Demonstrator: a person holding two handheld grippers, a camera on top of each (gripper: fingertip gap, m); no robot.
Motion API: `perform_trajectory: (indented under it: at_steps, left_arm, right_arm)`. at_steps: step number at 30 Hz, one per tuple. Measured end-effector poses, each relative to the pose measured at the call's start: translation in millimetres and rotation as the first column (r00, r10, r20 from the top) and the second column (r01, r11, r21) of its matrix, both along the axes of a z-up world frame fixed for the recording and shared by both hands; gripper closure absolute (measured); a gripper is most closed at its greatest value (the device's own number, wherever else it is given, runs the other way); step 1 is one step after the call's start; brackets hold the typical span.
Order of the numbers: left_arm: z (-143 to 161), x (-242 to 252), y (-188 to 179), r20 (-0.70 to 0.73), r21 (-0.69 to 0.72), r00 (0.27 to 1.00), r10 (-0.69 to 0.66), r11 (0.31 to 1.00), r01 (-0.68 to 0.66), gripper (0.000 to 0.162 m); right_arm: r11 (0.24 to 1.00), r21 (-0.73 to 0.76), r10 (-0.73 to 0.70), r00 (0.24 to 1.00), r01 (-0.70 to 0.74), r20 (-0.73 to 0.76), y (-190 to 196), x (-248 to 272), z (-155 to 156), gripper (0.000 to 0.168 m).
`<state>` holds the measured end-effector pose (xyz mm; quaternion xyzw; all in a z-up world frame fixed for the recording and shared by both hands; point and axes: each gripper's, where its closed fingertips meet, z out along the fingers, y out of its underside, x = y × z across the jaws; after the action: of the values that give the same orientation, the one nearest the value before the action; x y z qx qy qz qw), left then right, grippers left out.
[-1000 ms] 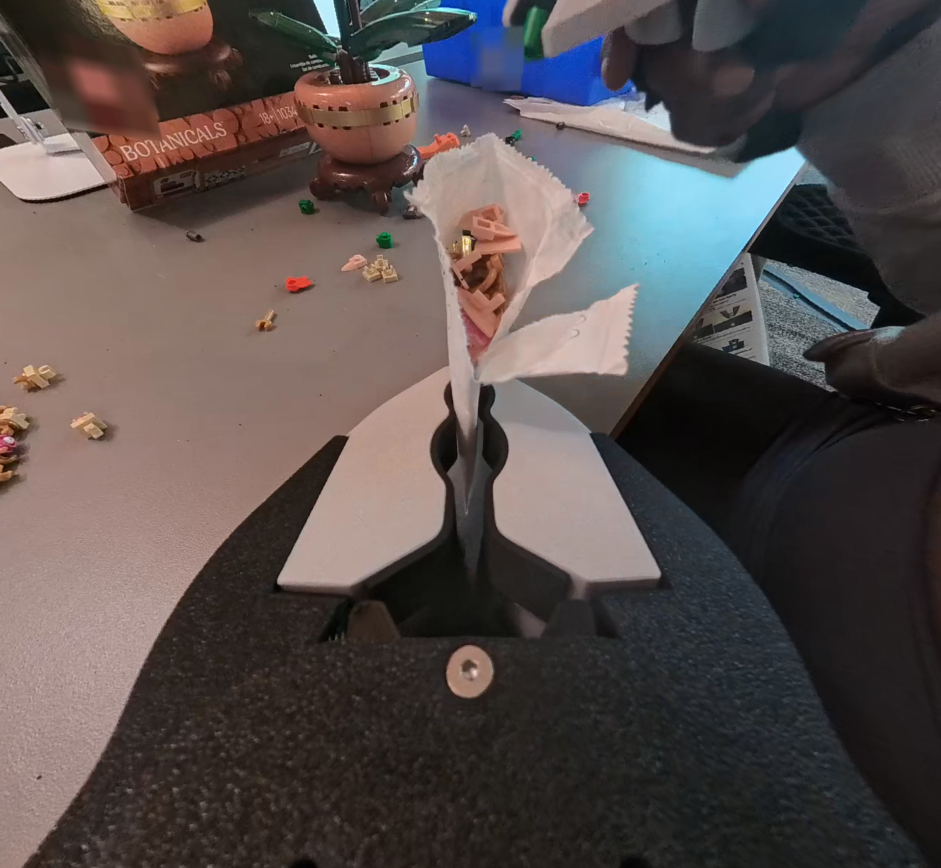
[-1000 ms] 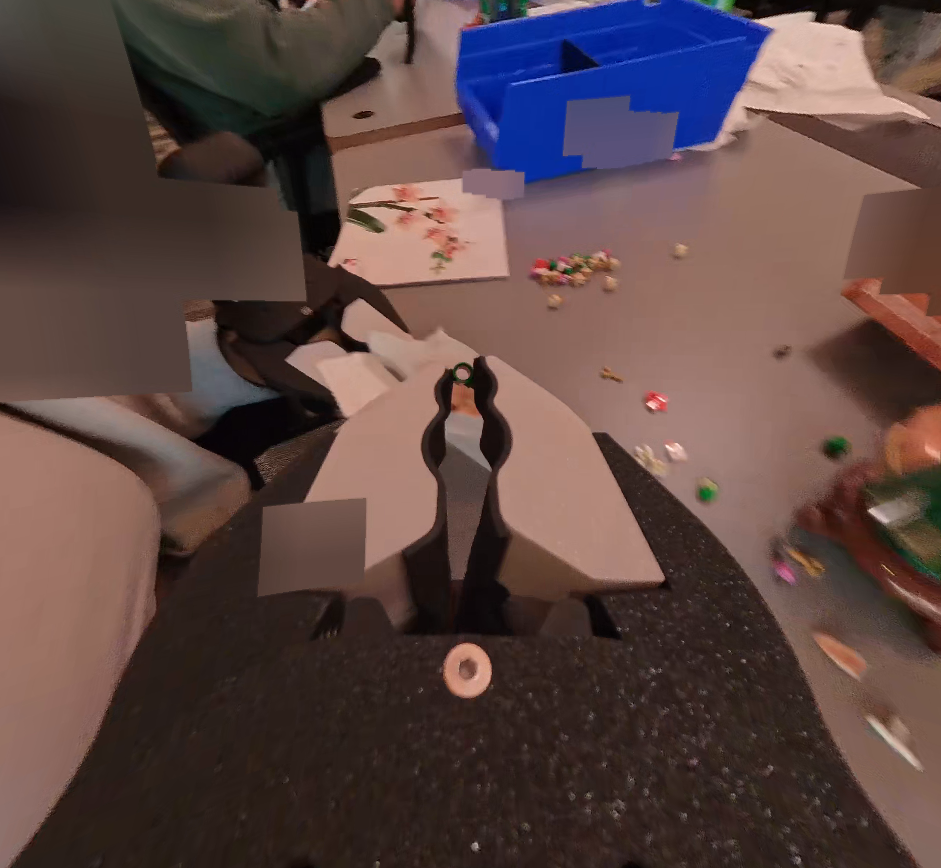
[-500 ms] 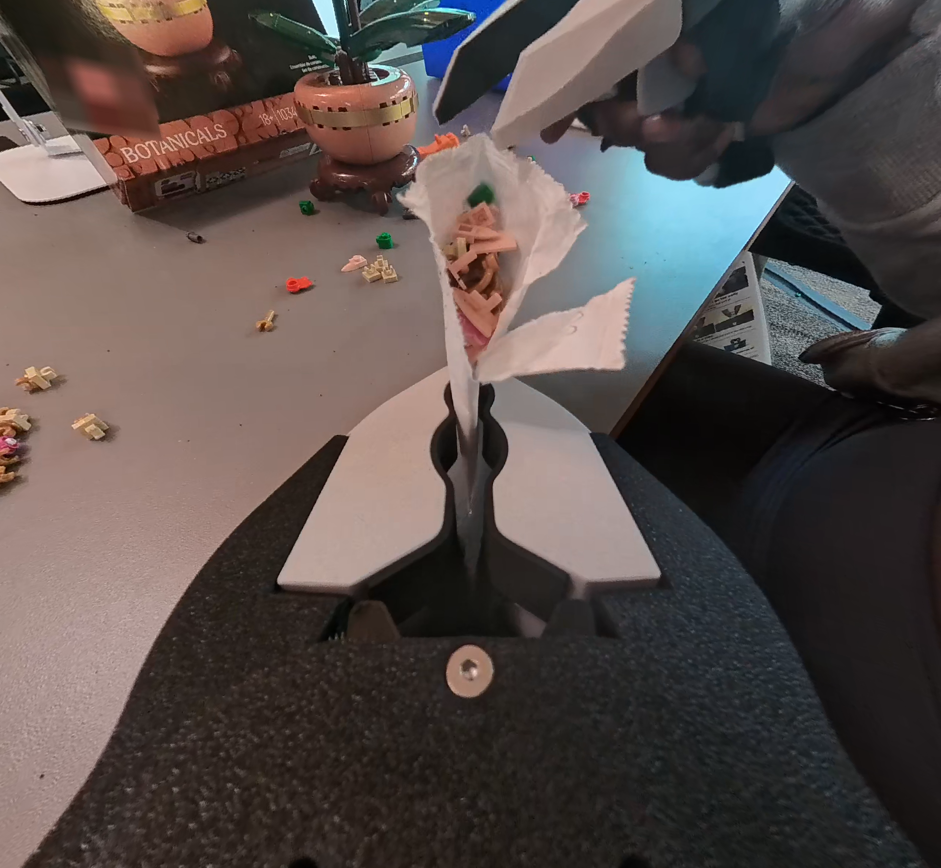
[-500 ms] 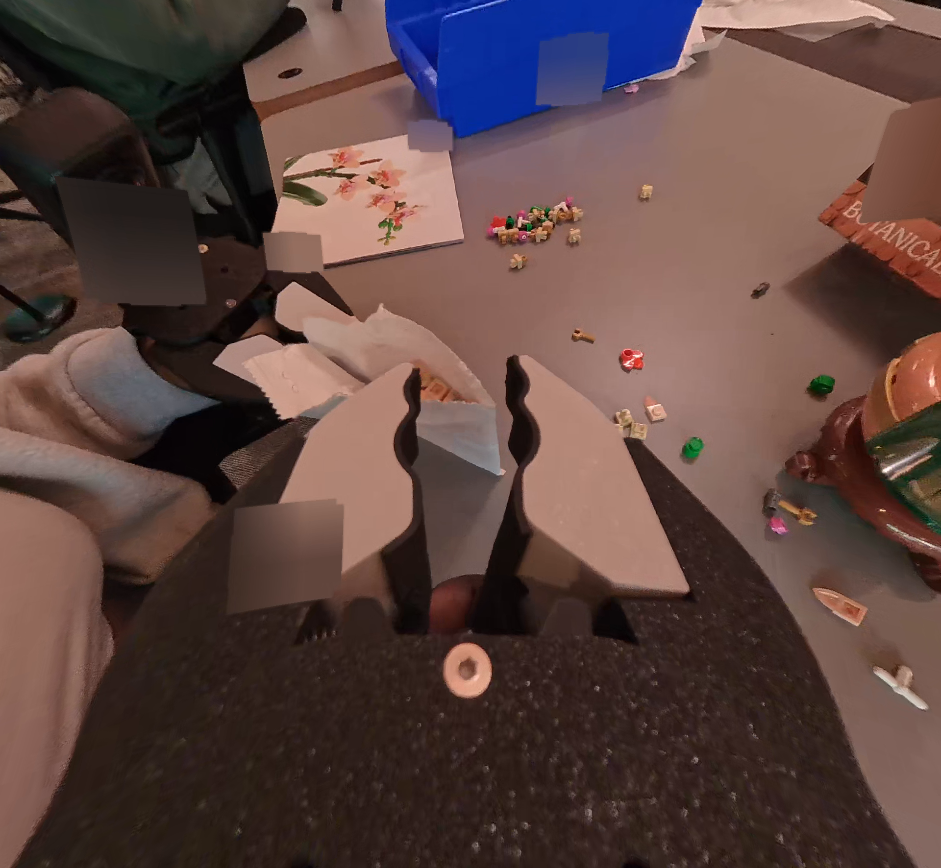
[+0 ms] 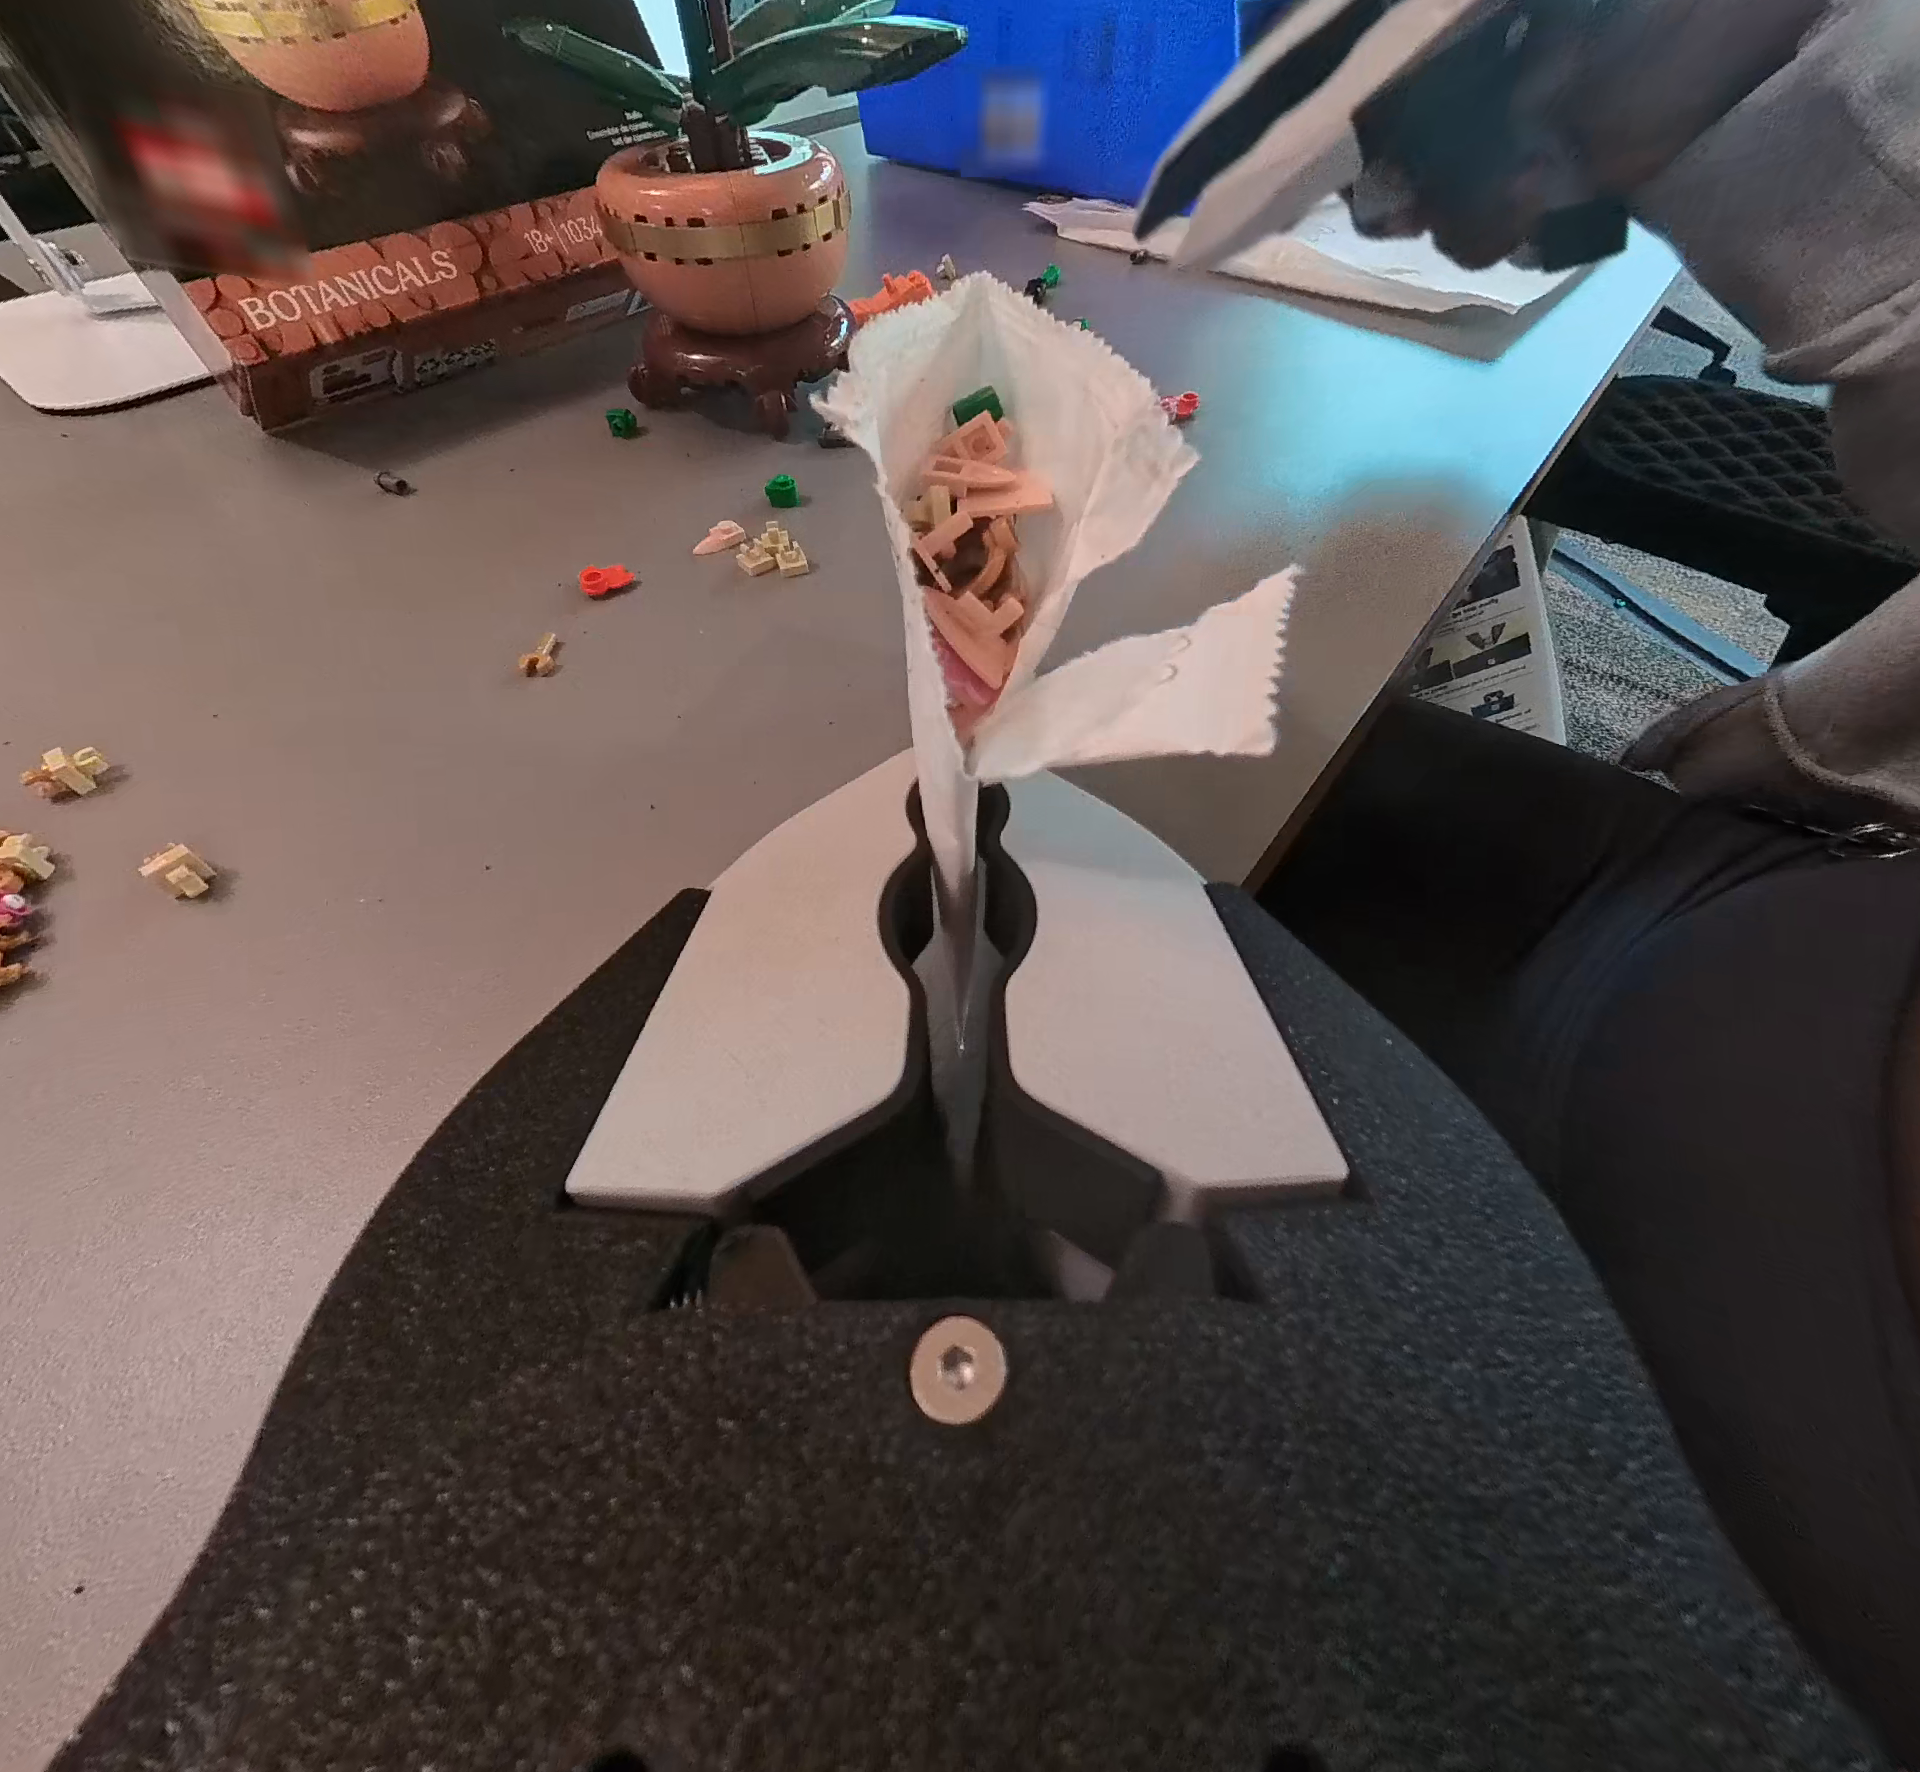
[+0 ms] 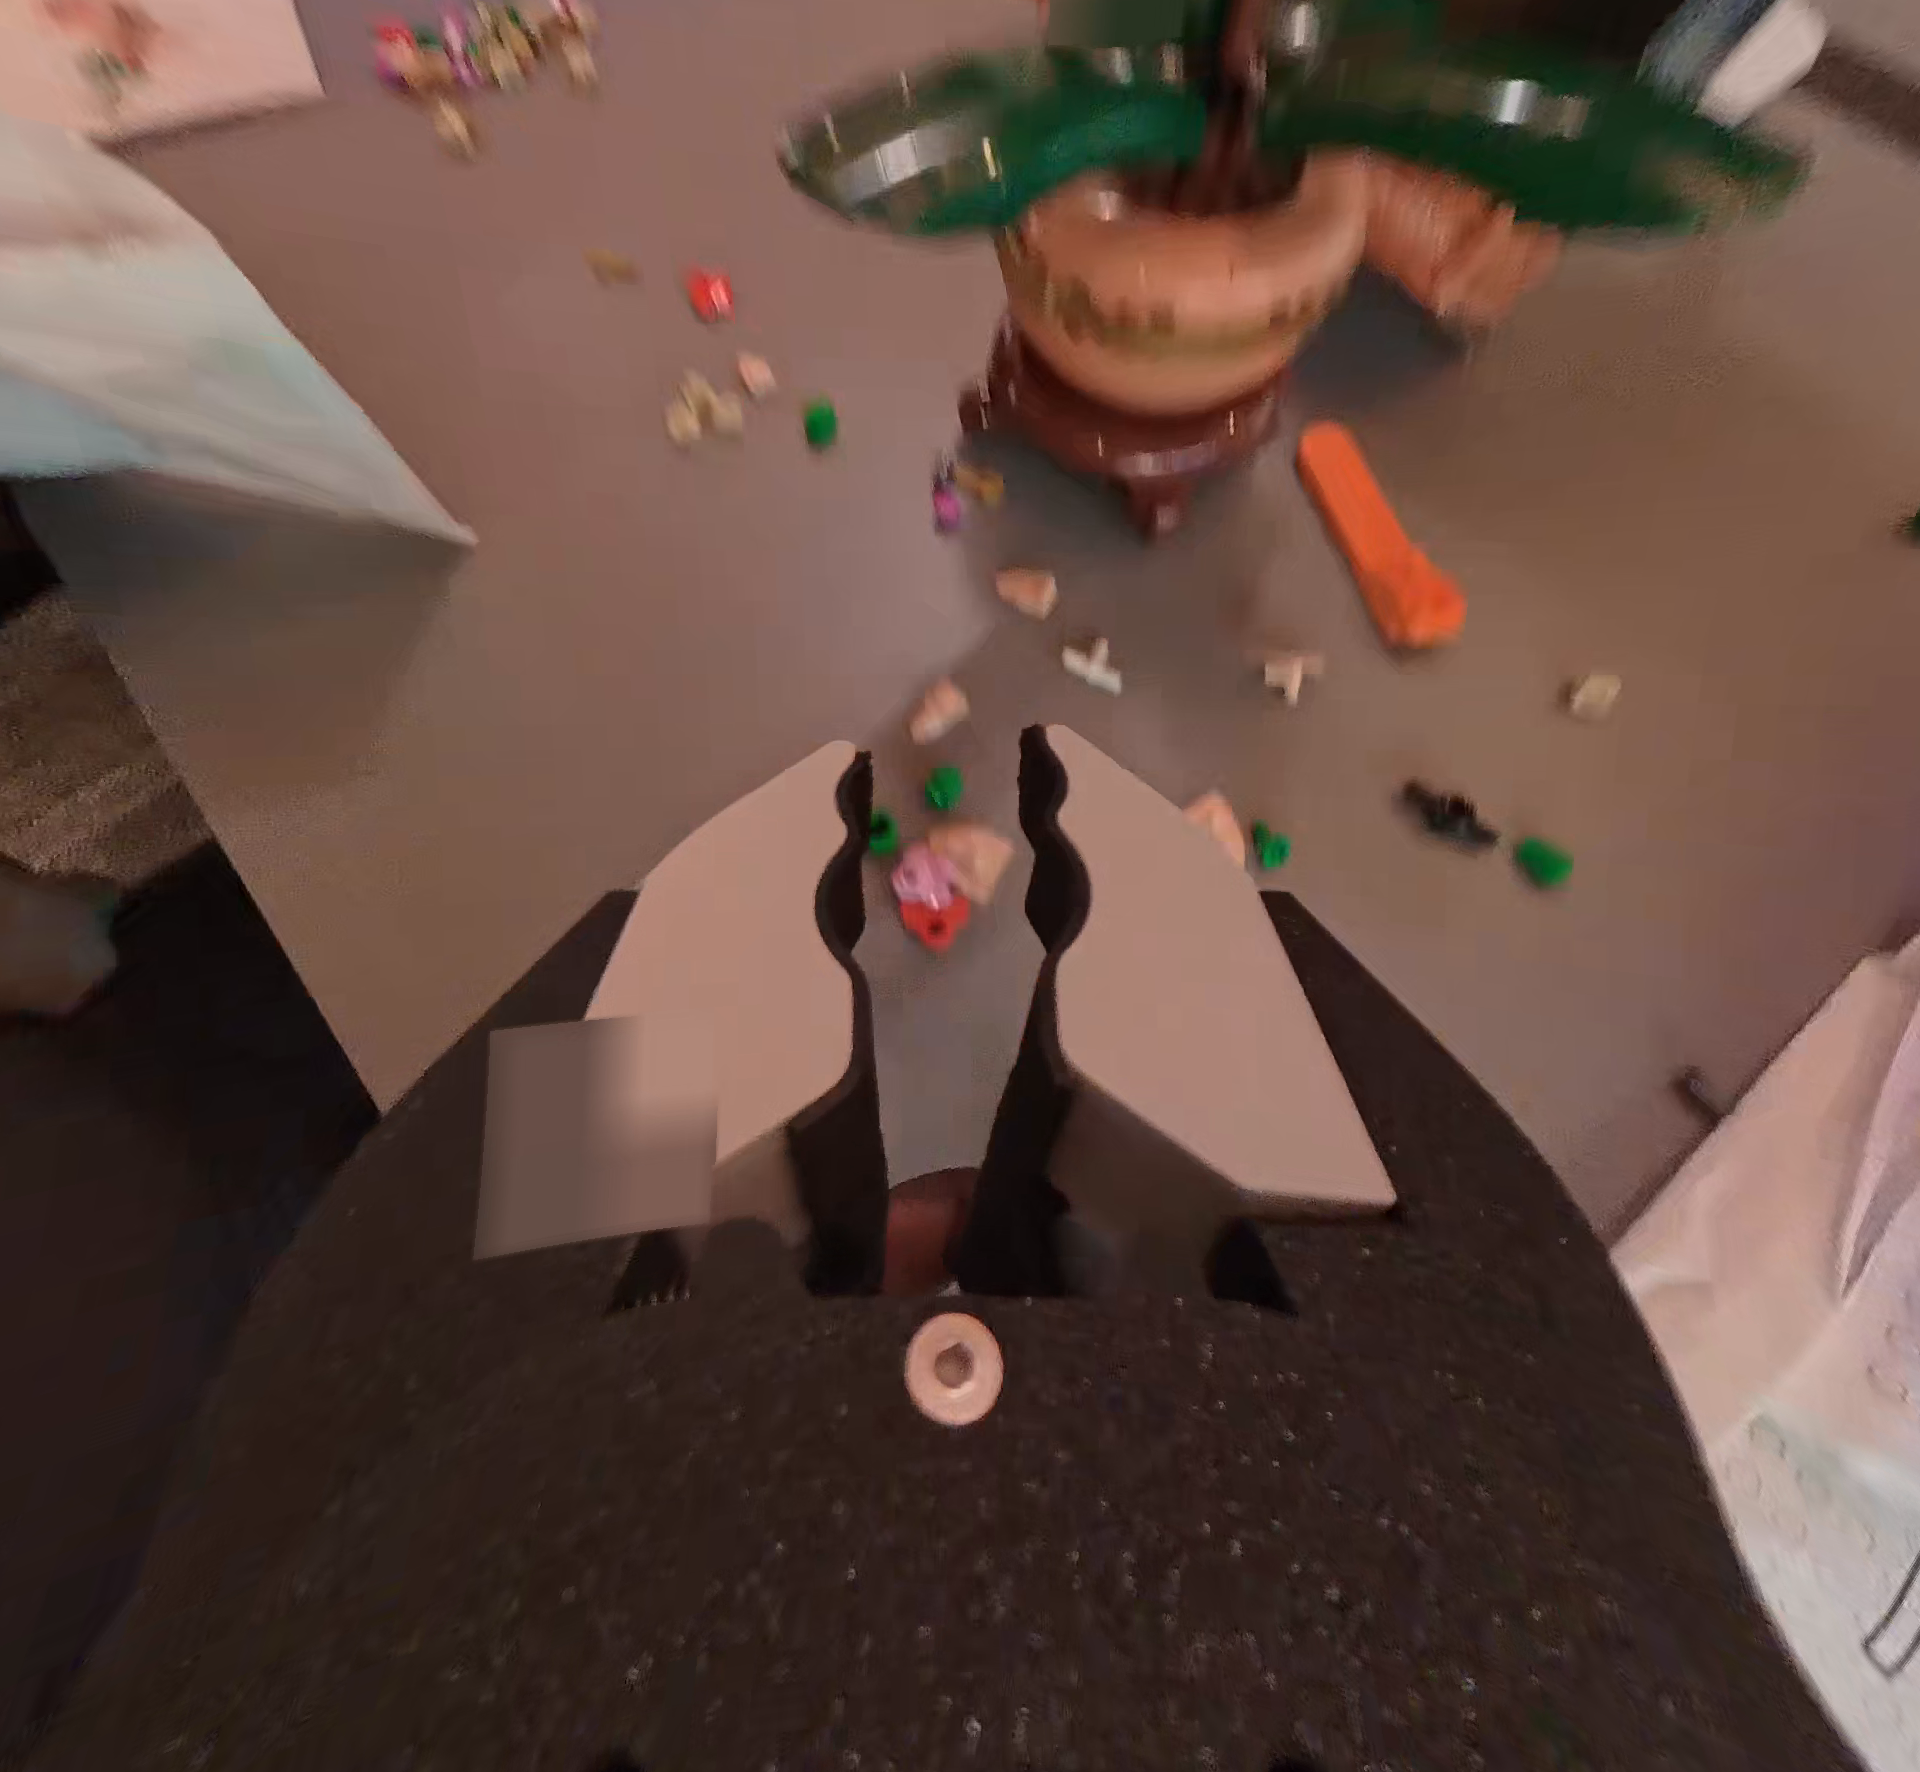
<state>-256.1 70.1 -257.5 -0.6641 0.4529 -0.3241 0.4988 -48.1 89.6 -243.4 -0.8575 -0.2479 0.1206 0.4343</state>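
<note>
In the left wrist view, your left claw (image 5: 961,849) is pinching the lower edge of a torn white paper bag (image 5: 1081,475), its two pale fingers (image 5: 769,1016) pressed together on the paper. The bag is standing up from the claw with its mouth gaping, and tan, pink and brown brick pieces (image 5: 971,559) are lying inside it with one green piece (image 5: 977,403) on top. A brick-built flower pot (image 5: 727,236) with dark green leaves is standing on the grey tabletop (image 5: 364,683) just beyond the bag. Left of the pot a dark product box (image 5: 312,164) is leaning upright, and behind the pot a blue bin (image 5: 1049,60) is sitting. Small loose pieces (image 5: 769,553) are lying scattered on the tabletop in front of the pot. Your right claw (image 5: 1174,216) is hanging blurred in the air right of the pot and above the bag, apart from it.

In the right wrist view, which is blurring, your right claw (image 6: 940,746) is spread and holding nothing, pointing down over a small cluster of green, pink, tan and red pieces (image 6: 940,875) in front of the pot (image 6: 1174,288). An orange tool (image 6: 1377,548) is lying just right of the pot's base
</note>
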Motion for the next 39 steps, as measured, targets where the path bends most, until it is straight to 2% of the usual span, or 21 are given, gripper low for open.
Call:
perform_trajectory:
  at_steps: [2,4,9,12,14,16,17,19,21,24,26,28,31,34,36,39]
  left_arm:
    - [-0.3,-0.1,0.4,-0.001,0.001,1.000,0.002,1.000,-0.002,0.158]
    - [-0.4,-0.5,0.4,-0.003,0.002,1.000,0.005,1.000,-0.005,0.158]
    - [-0.4,-0.2,0.9,-0.001,-0.004,1.000,0.008,1.000,-0.008,0.158]
    - [-0.6,-0.2,0.5,0.000,-0.005,1.000,0.005,1.000,-0.005,0.158]
    - [-0.6,-0.5,0.6,0.002,-0.006,1.000,0.004,1.000,-0.004,0.158]
    - [-0.6,-0.6,1.0,0.002,-0.006,1.000,0.005,1.000,-0.005,0.158]
    - [-0.8,-0.7,0.8,0.002,-0.007,1.000,0.005,1.000,-0.005,0.158]
    - [-0.6,-0.7,0.5,0.003,-0.008,1.000,0.005,1.000,-0.005,0.158]
    - [-0.7,-0.6,0.4,0.002,-0.006,1.000,0.006,1.000,-0.006,0.158]
    - [-0.2,0.4,0.9,0.001,-0.001,1.000,0.006,1.000,-0.006,0.158]
    - [0.0,-0.4,0.2,0.003,-0.002,1.000,0.004,1.000,-0.004,0.158]
    - [0.1,-0.3,0.8,0.004,-0.001,1.000,0.002,1.000,-0.002,0.158]
    - [0.2,0.0,0.3,0.003,-0.002,1.000,0.001,1.000,-0.001,0.158]
    - [0.0,-0.4,0.1,0.003,-0.001,1.000,0.001,1.000,-0.001,0.158]
    - [0.2,-0.6,0.0,0.001,0.003,1.000,0.002,1.000,-0.002,0.158]
    - [0.1,-0.3,0.3,0.001,0.001,1.000,0.001,1.000,-0.001,0.158]
  right_arm:
    - [0.998,-0.068,0.013,1.000,-0.011,0.023,-7.0,6.0,-18.9,0.145]
    - [0.996,-0.075,0.043,0.998,-0.039,0.054,-8.9,3.1,-29.0,0.145]
    - [0.992,-0.086,0.094,0.992,-0.087,0.081,-7.0,-11.4,-39.1,0.149]
    - [0.991,-0.096,0.108,0.989,-0.098,0.103,-6.1,-14.6,-44.7,0.160]
    - [0.990,-0.110,0.104,0.990,-0.093,0.098,-6.2,-14.1,-43.9,0.160]
    - [0.992,-0.098,0.080,0.995,-0.073,0.065,-2.9,-20.3,-29.8,0.160]
    - [0.993,-0.054,0.108,0.994,-0.108,0.001,-2.2,-35.8,-12.7,0.160]
    - [0.978,0.072,0.205,0.969,-0.197,-0.137,-2.7,-79.8,28.0,0.160]
    - [0.940,0.153,0.332,0.923,-0.306,-0.195,-10.4,-128.6,53.0,0.160]
    - [0.903,0.204,0.405,0.908,-0.378,-0.108,-11.3,-171.7,57.2,0.160]
    - [0.899,0.157,0.423,0.903,-0.408,-0.072,-10.6,-184.1,46.0,0.153]
    - [0.918,0.122,0.386,0.921,-0.377,-0.051,-5.5,-180.5,39.1,0.151]
    - [0.923,0.135,0.377,0.919,-0.361,-0.115,-5.8,-178.1,45.4,0.149]
    - [0.925,0.156,0.362,0.929,-0.347,-0.078,-3.0,-165.3,46.7,0.143]
    - [0.939,0.188,0.304,0.950,-0.287,-0.068,4.5,-135.7,50.4,0.143]
    - [0.986,0.095,0.143,0.988,-0.138,-0.055,16.8,-62.6,27.4,0.143]
